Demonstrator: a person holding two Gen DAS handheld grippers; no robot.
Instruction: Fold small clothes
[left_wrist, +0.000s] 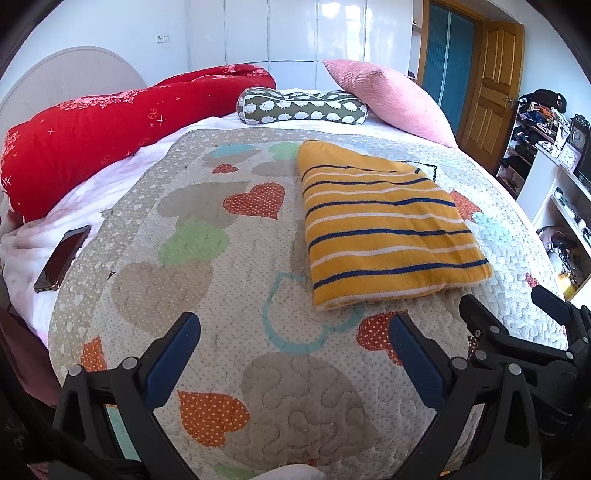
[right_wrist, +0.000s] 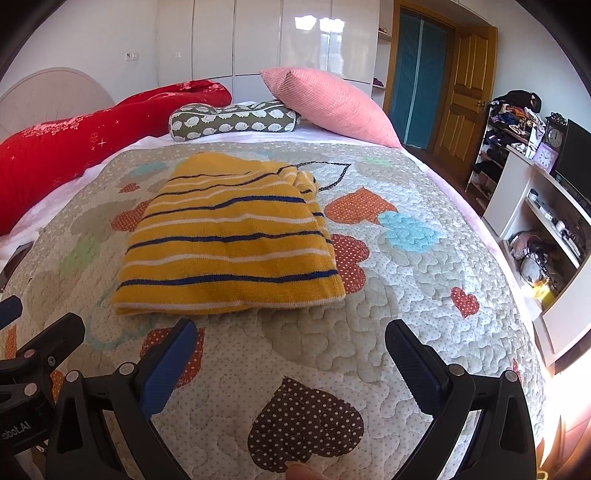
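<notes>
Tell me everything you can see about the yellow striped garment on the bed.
The yellow striped garment is mustard yellow with thin navy and white stripes; it looks like soft knit or terry. It lies folded into a thick, roughly rectangular stack, flat on the heart-patterned quilt, its layered edges showing on one side. Only the quilt touches it. Both hand-held grippers are open and apart from it, the left hand-held gripper and the right hand-held gripper.
</notes>
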